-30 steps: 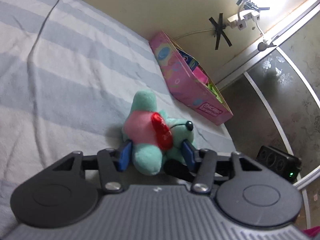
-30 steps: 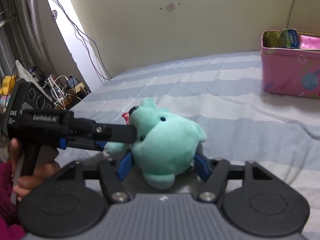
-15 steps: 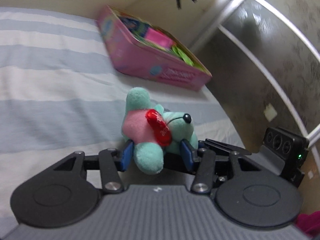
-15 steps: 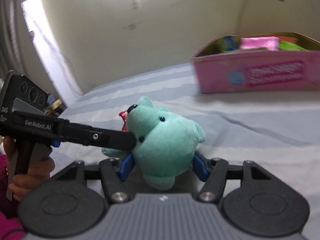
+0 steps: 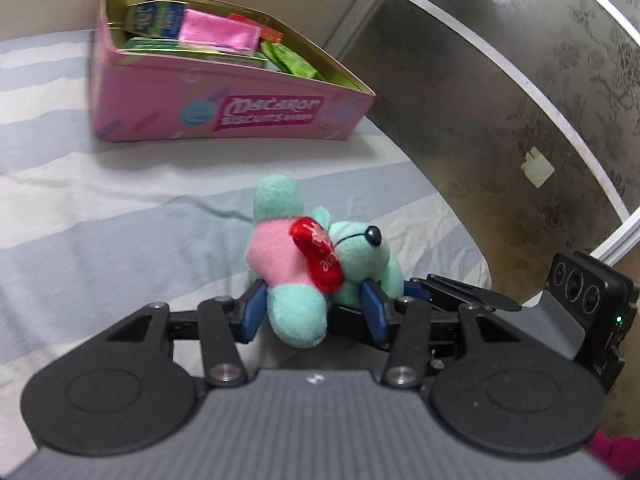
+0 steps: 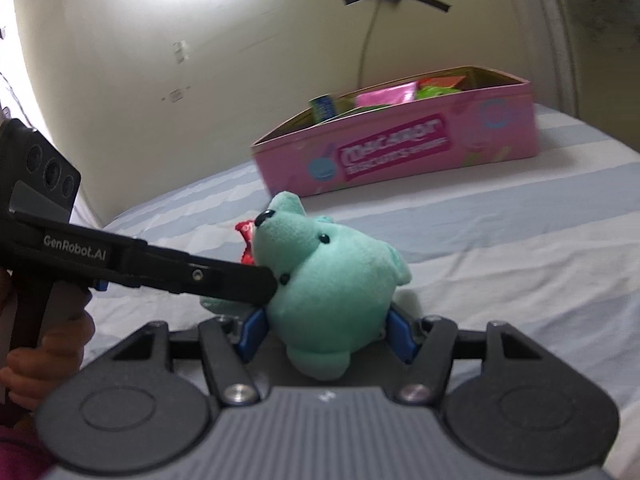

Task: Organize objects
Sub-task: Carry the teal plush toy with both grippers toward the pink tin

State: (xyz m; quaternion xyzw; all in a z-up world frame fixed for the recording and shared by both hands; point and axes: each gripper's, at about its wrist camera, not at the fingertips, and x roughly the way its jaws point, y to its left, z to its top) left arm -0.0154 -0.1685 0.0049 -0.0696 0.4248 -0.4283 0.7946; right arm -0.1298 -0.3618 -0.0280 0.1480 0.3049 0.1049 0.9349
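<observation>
A teal plush toy (image 5: 280,256) with a pink belly and a red heart is held just above the striped bed. My left gripper (image 5: 314,312) is shut on its lower body and leg. My right gripper (image 6: 326,332) is shut on its round head (image 6: 332,280) from the other side. In the right wrist view, one black finger (image 6: 224,276) of the left gripper presses against the toy's face. An open pink biscuit box (image 5: 224,116) with several packets inside lies ahead on the bed, also seen as the pink box (image 6: 400,152) in the right wrist view.
The blue and white striped sheet (image 5: 100,200) covers the bed. A cream wall (image 6: 240,60) stands behind the box. A patterned glass panel with a white frame (image 5: 520,120) borders the bed's right edge. A person's hand (image 6: 48,344) grips the left tool's handle.
Both grippers have carried the plush toy across the bed toward the pink box, which now looks larger and shows its long printed side. The grips on the toy are unchanged.
</observation>
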